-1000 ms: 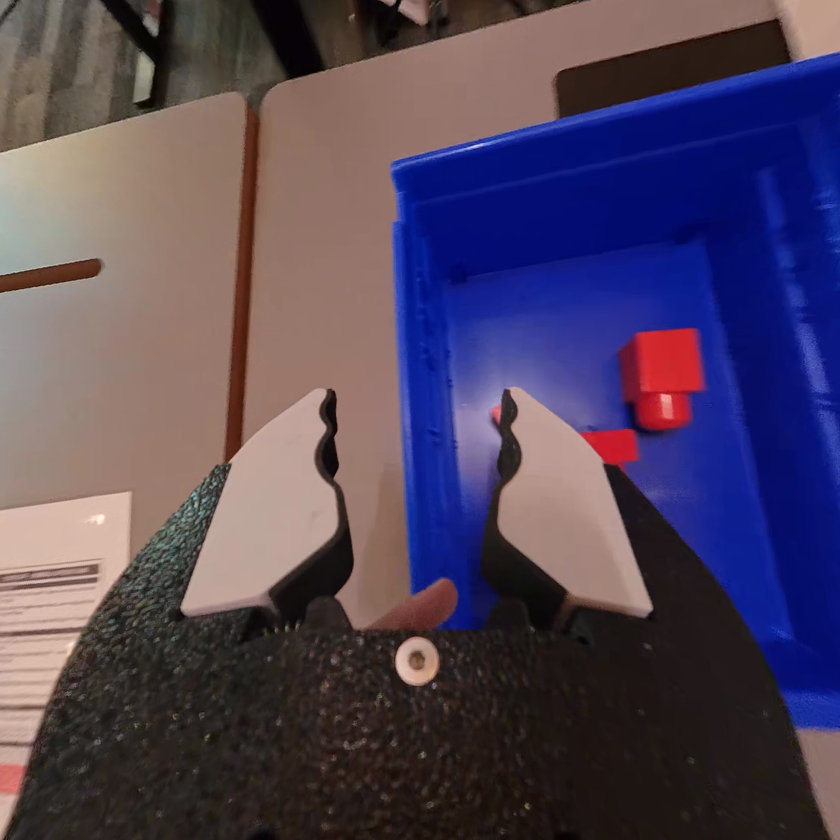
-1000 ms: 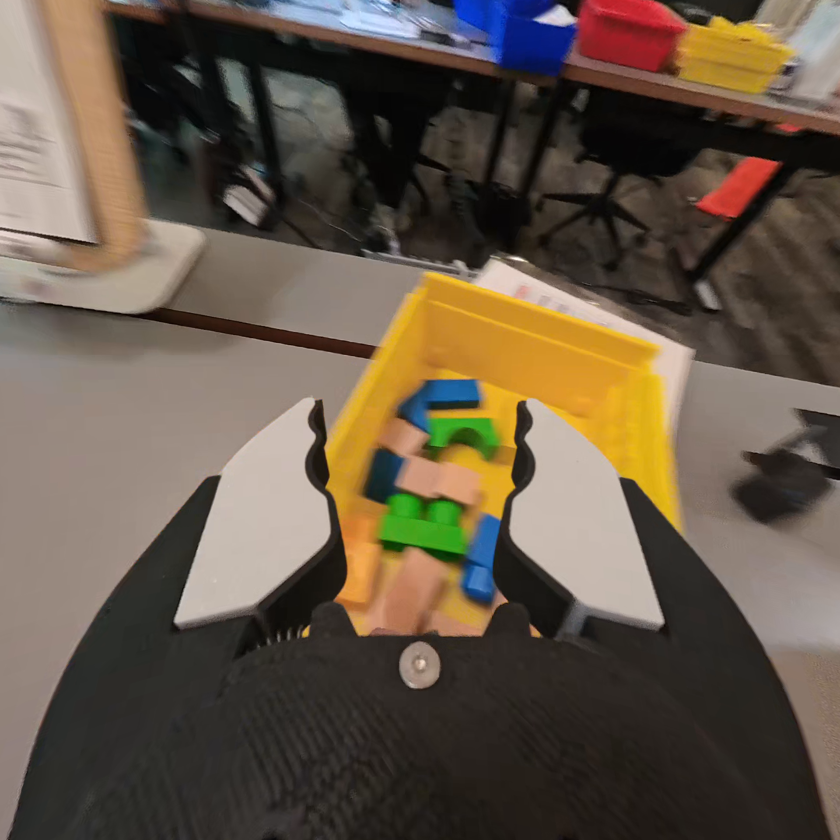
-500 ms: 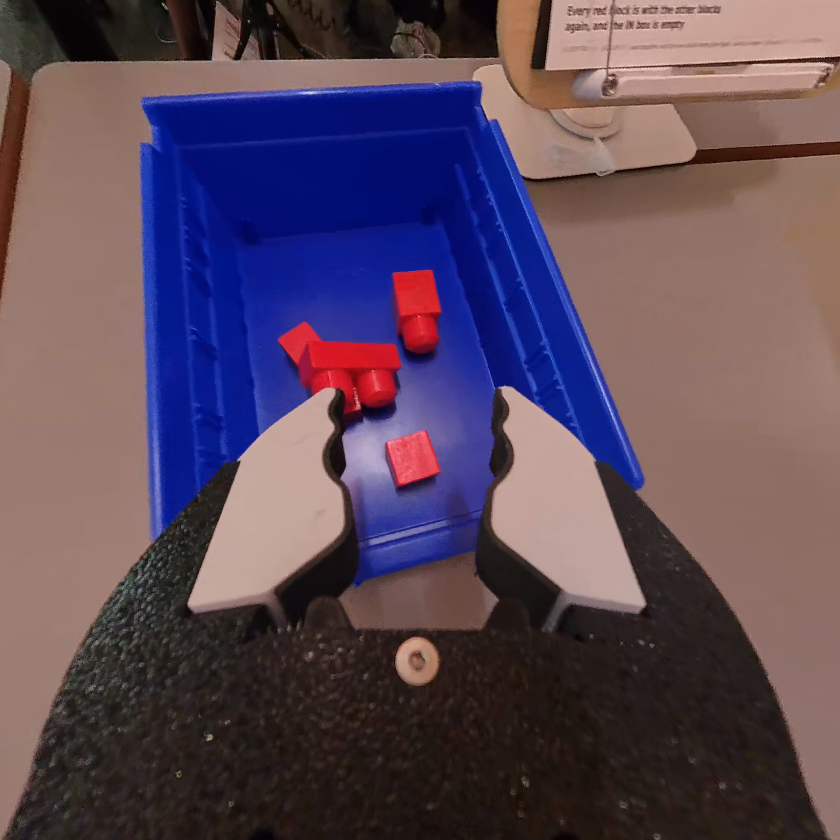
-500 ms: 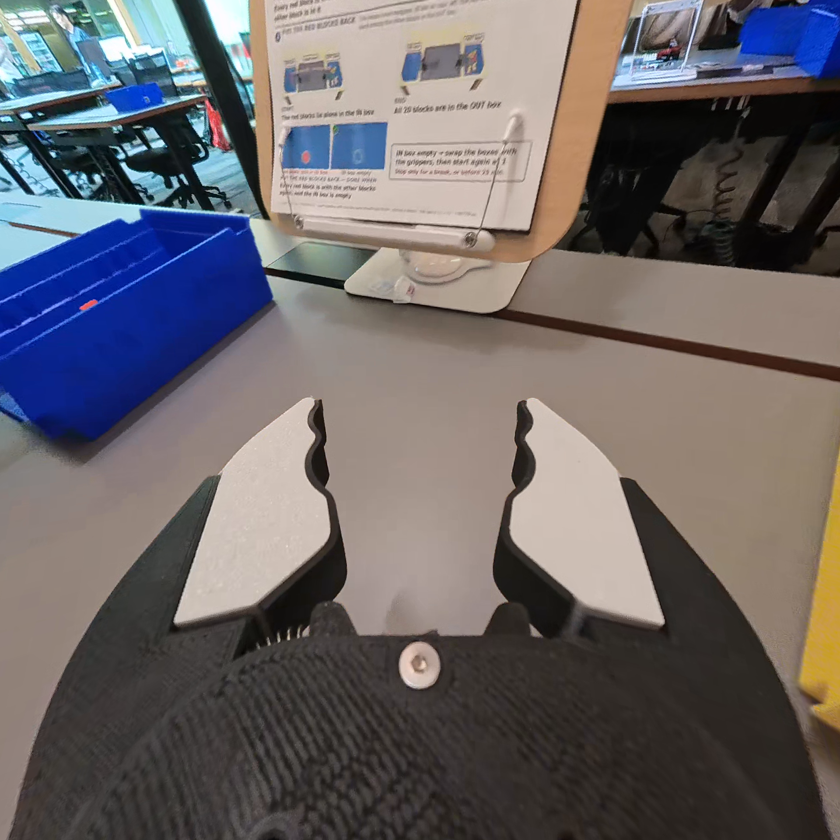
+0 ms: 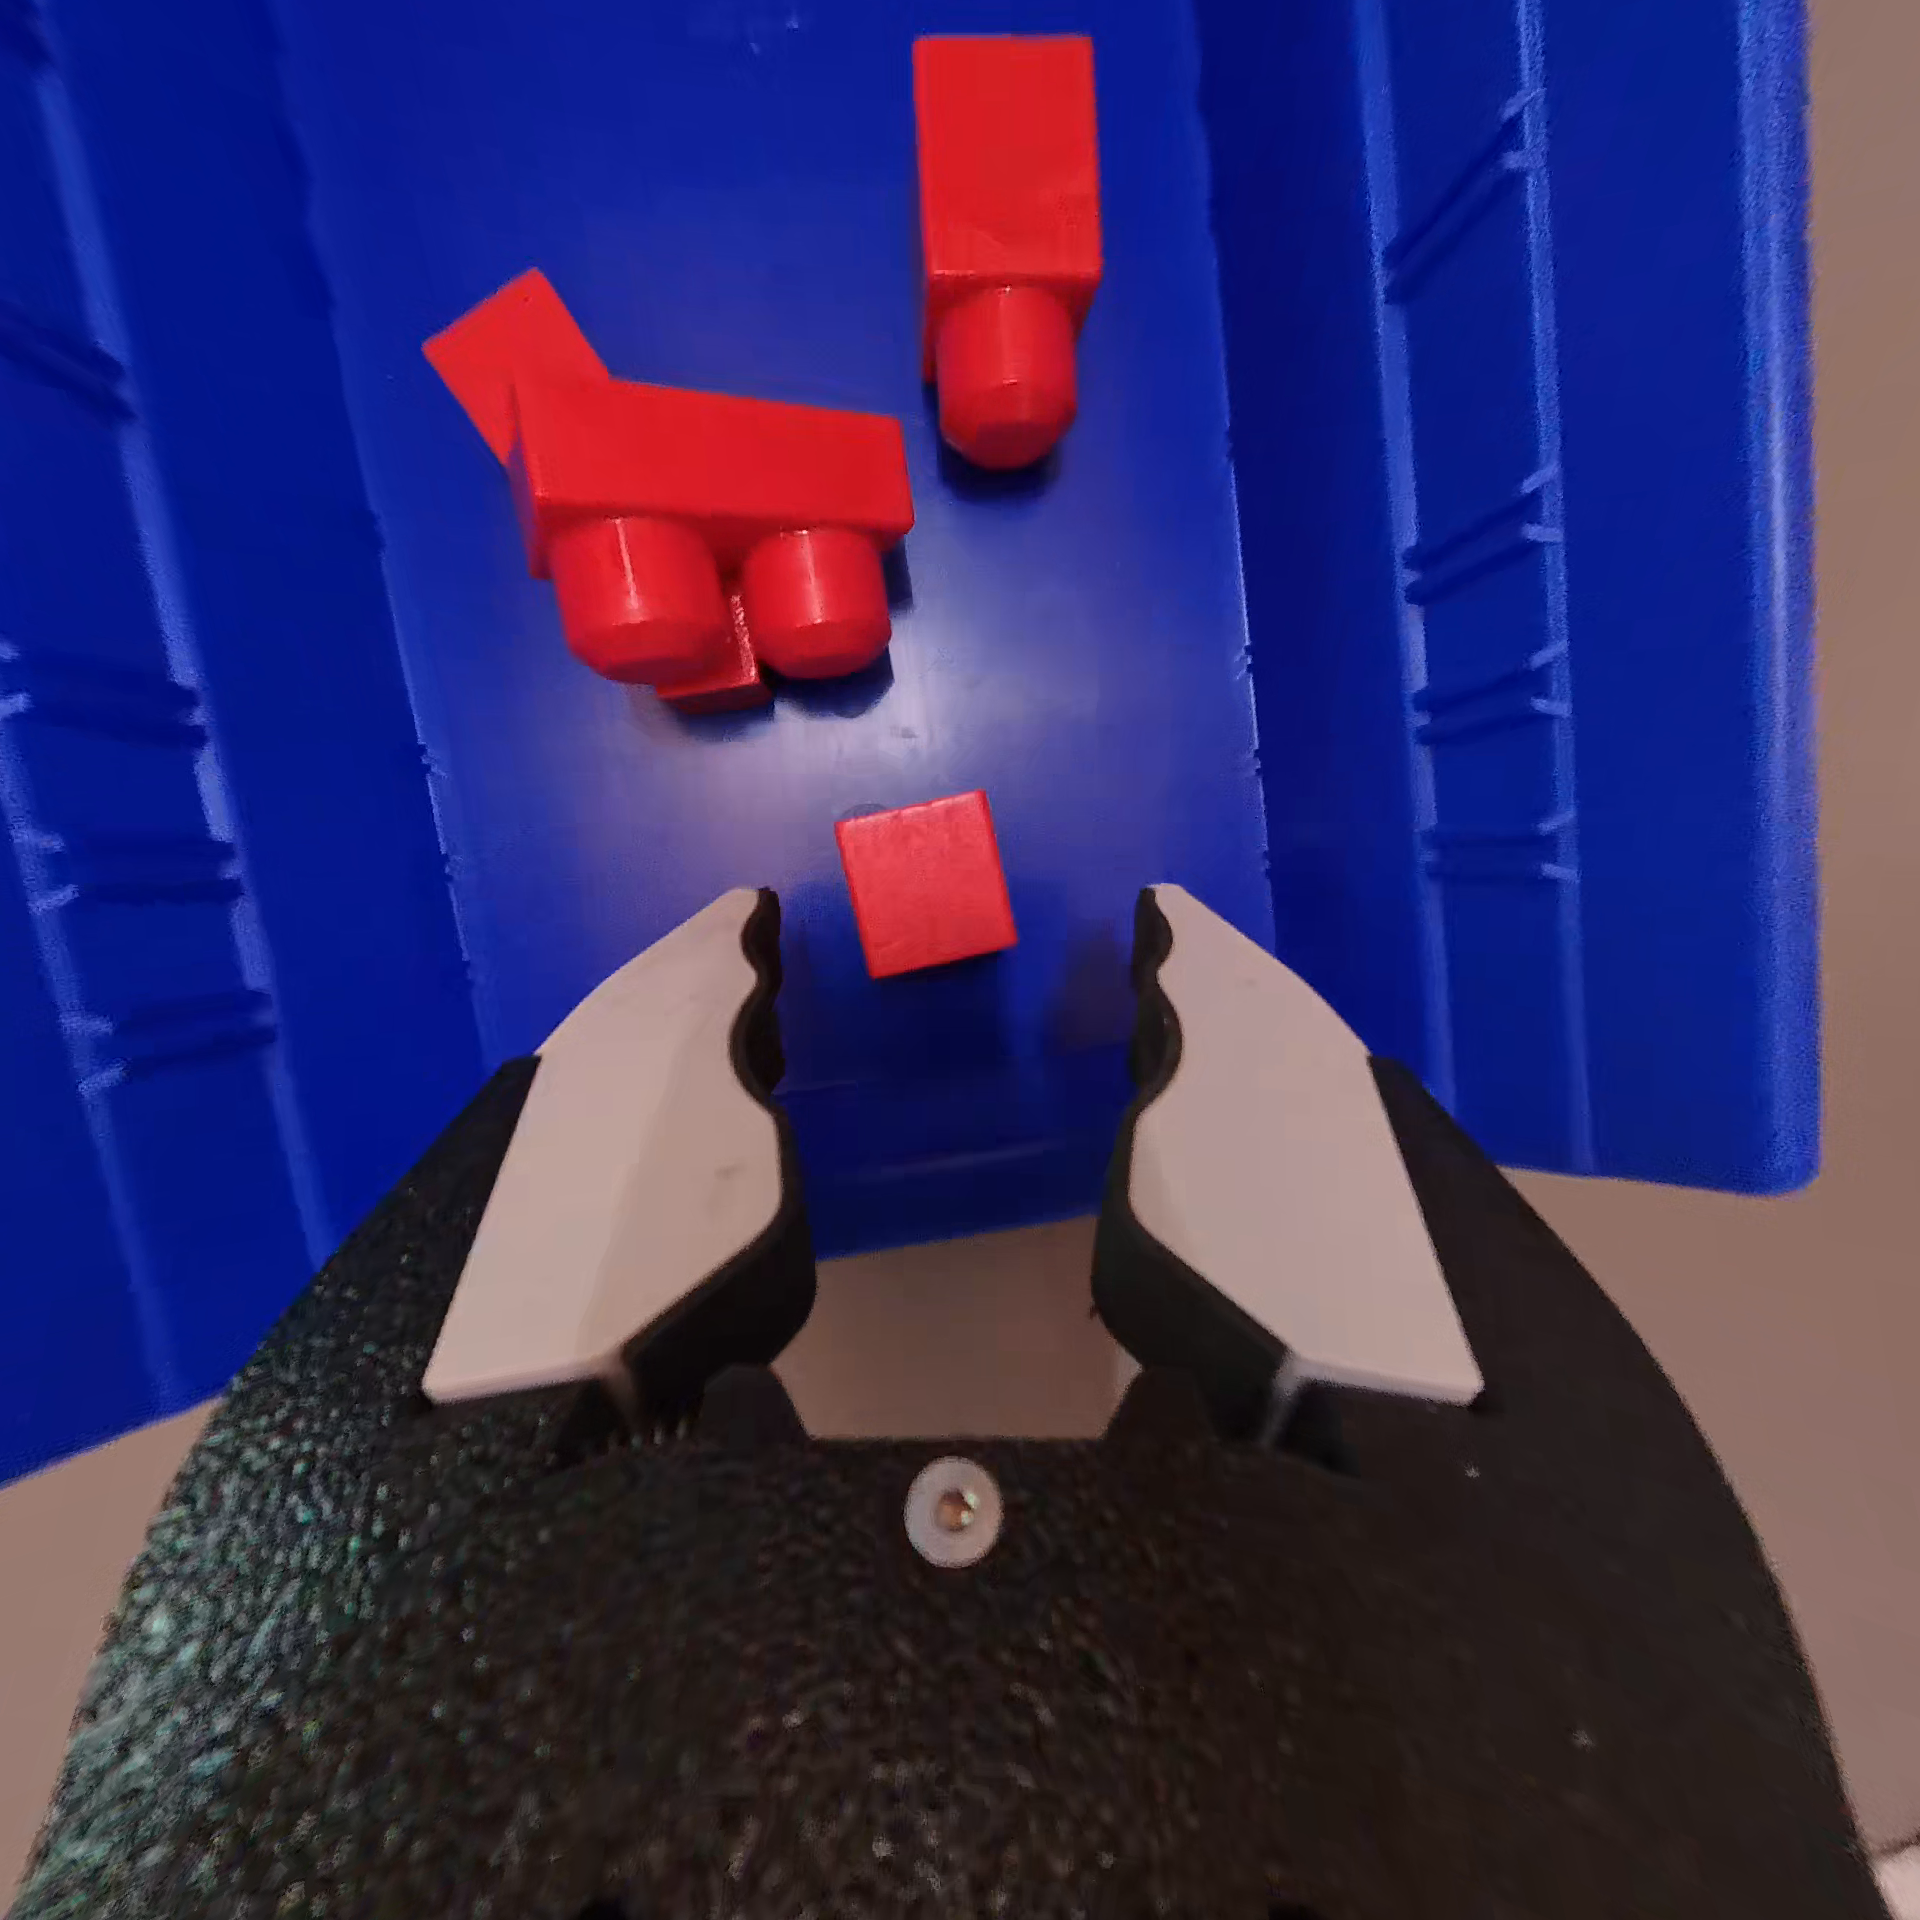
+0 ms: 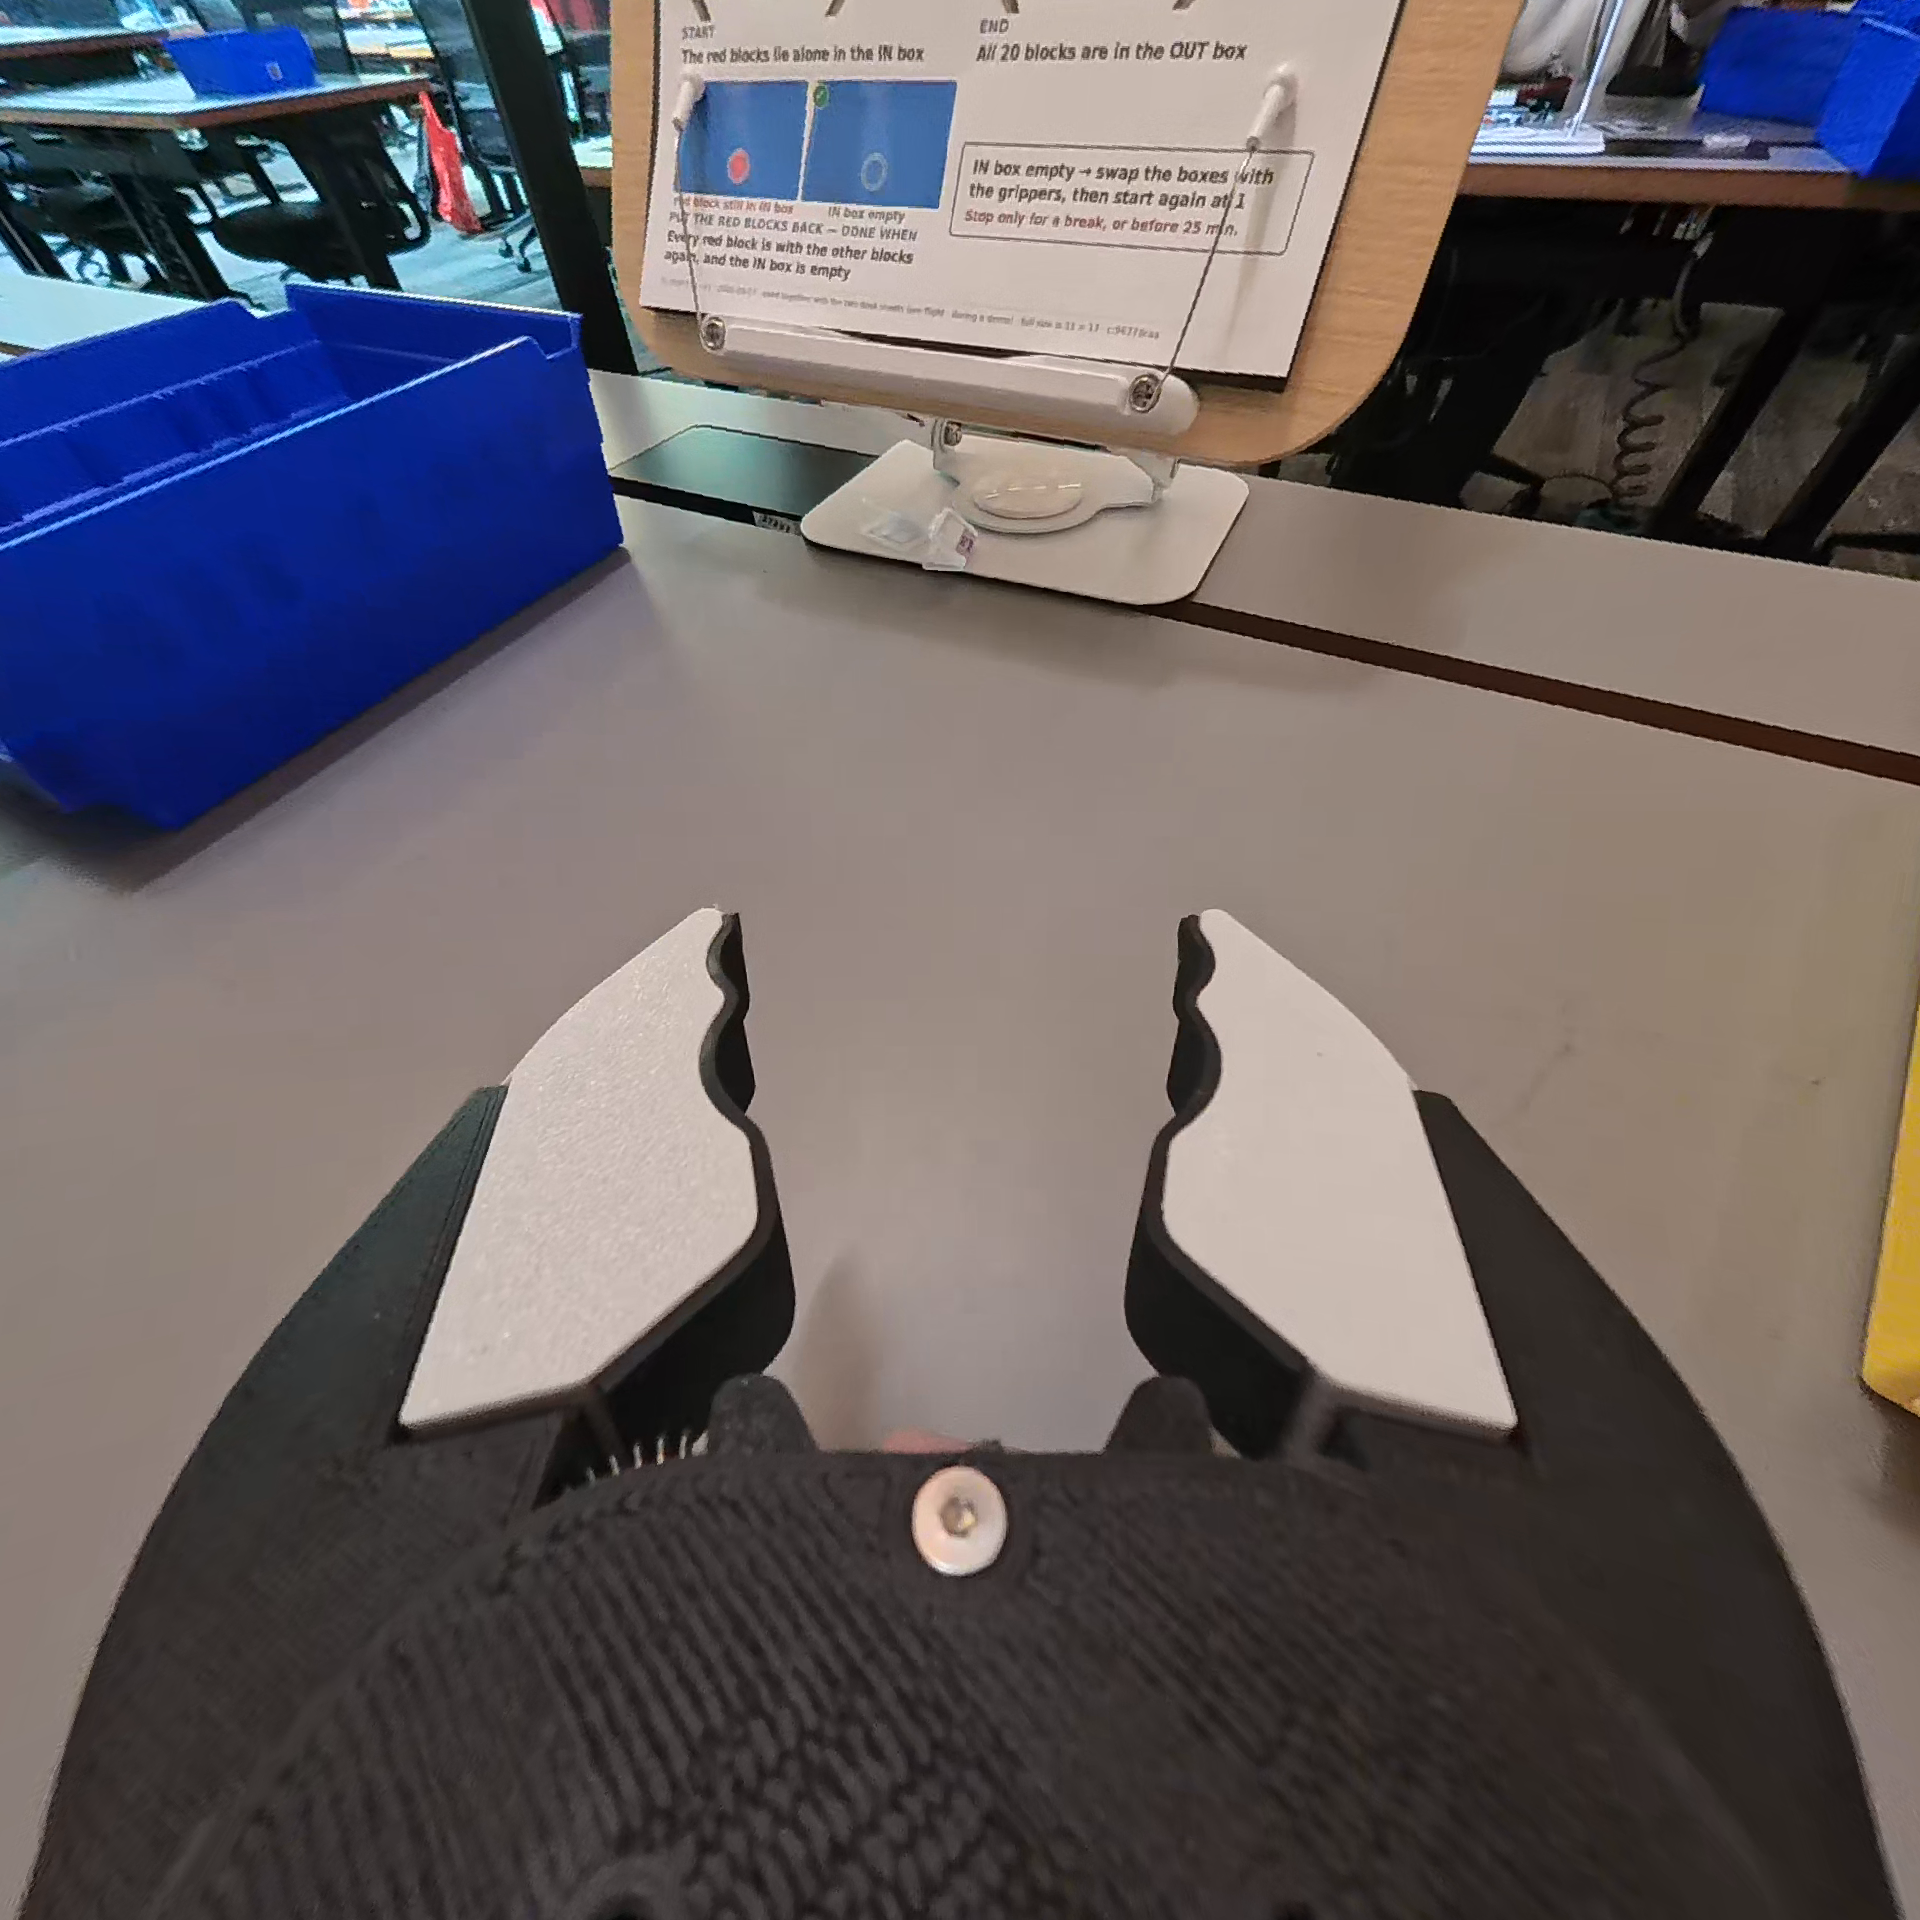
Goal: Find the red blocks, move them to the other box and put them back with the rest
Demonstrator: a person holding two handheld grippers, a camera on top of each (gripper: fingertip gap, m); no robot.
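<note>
Partly hidden beneath the two-stud red block (image 5: 717,457), another block (image 5: 717,686); both grippers spread, bare.

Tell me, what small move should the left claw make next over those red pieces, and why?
Probably ease forward and down so the open left gripper straddles the small red cube. That cube lies nearest, alone on the blue box floor, untouched by either finger.

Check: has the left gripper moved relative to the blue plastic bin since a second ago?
Yes. The left gripper has advanced into the blue plastic bin, closing on the small red cube.
</note>
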